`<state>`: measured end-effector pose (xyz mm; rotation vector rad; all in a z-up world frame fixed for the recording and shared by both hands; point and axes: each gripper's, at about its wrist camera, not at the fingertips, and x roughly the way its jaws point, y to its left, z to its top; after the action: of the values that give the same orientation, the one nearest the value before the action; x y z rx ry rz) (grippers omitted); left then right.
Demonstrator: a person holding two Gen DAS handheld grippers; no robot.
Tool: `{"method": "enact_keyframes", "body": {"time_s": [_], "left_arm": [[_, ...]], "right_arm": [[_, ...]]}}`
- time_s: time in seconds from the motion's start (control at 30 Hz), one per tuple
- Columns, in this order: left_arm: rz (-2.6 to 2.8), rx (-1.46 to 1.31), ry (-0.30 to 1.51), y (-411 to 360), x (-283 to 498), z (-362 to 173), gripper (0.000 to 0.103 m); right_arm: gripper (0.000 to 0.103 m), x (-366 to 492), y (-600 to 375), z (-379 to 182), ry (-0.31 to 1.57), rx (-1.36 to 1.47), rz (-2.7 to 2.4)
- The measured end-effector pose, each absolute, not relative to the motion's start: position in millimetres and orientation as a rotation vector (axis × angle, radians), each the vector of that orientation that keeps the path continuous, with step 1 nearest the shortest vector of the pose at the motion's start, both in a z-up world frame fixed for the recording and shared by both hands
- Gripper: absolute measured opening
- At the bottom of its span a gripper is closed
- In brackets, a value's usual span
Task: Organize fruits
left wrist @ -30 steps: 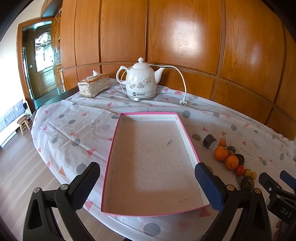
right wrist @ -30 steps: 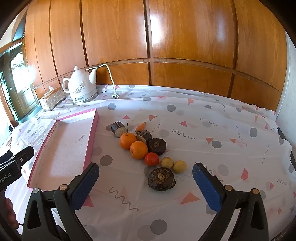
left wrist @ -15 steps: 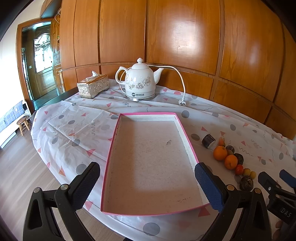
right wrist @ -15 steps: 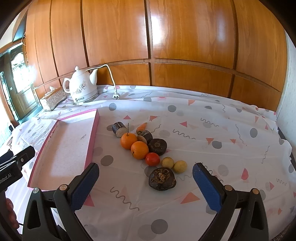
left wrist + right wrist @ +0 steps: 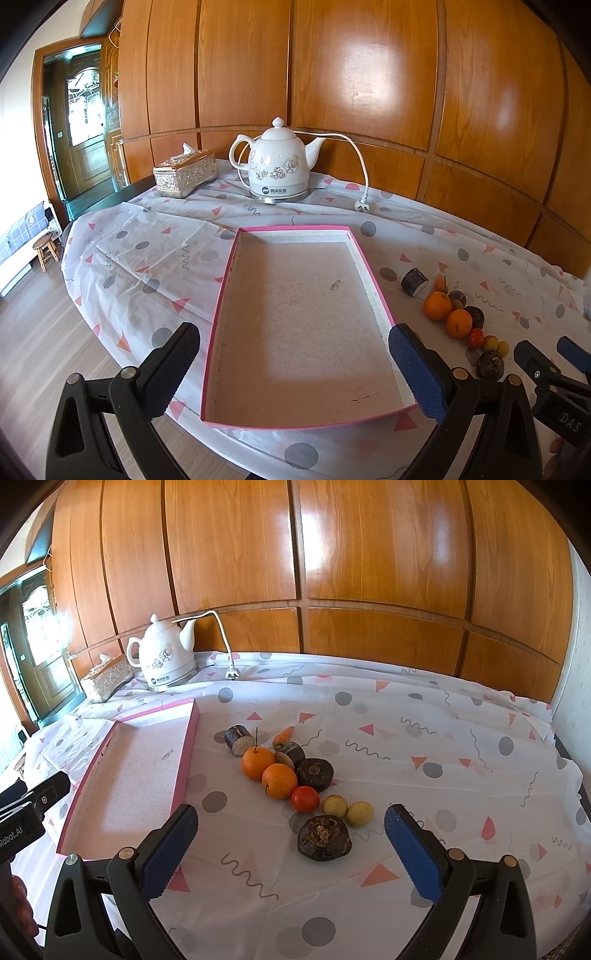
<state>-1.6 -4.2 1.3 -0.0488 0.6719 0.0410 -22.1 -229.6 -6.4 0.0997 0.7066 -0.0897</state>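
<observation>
- Wood panelling backs the counter [image 5: 443,738], which wears a white cloth with grey dots and pink triangles.
- We hold the left claw [image 5: 291,363] above the near end of a pink-rimmed tray [image 5: 373,273]; its jaws are spread wide and grasp nothing. We see nothing in the tray.
- Our right claw [image 5: 290,836] hovers over the fruit row, jaws likewise spread and empty.
- Fruits lie on the cloth just right of the tray: two oranges [image 5: 257,763] touching one another, a small red fruit [image 5: 304,799], two pale yellow ones [image 5: 360,813] side by side, and a dark wrinkled fruit [image 5: 324,837] nearest the claw.
- Farther back sit another dark round fruit [image 5: 315,774], a cut dark cylinder [image 5: 239,740] and a small carrot-like piece [image 5: 283,736].
- At the far edge: a white floral kettle [image 5: 277,166] with its cord unplugged, and a silver tissue box [image 5: 184,178] beside it.
</observation>
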Motion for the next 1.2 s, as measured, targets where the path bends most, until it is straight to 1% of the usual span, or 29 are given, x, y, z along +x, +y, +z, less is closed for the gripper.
{"method": "enact_keyframes", "body": {"time_s": [0.33, 0.63, 0.93, 1.2], "left_arm": [[0.034, -0.048, 0.675, -8.9, -1.6, 5.5, 0.103], [-0.021, -0.043, 0.703, -14.5, 1.7, -2.4, 0.103], [-0.212, -0.115, 0.798, -24.4, 10.7, -16.4, 0.103], [-0.233, -0.108, 0.828, -30.6, 12.0, -21.8, 0.103]], "right_arm": [[0.103, -21.6, -229.0, -6.2, 0.709, 0.097, -0.088], [0.103, -14.5, -246.1, -7.7, 0.729, 0.096, -0.104], [0.103, 2.4, -315.4, -1.7, 0.776, 0.072, -0.178], [0.103, 11.5, -385.2, 2.2, 0.847, 0.050, -0.282]]}}
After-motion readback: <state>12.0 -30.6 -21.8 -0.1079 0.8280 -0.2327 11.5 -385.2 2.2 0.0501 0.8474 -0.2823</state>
